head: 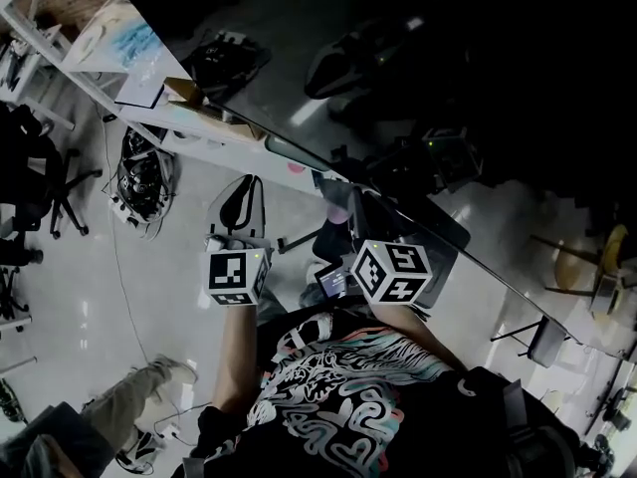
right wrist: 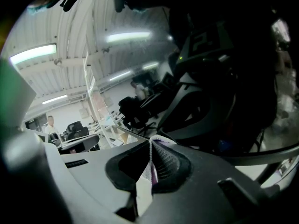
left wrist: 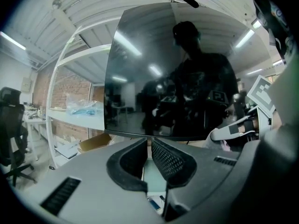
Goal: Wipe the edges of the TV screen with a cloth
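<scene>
The right gripper (right wrist: 154,144) is pinching a pale cloth (right wrist: 149,160) between its jaws, with the TV (left wrist: 173,73) filling the view ahead. The left gripper (left wrist: 149,144) is holding its jaws nearly together on nothing, with the TV's lower edge beyond their tips.

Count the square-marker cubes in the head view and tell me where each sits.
2. One marker cube is on the left gripper, left of centre; the other is on the right gripper, just right of it. None looks hidden.
</scene>
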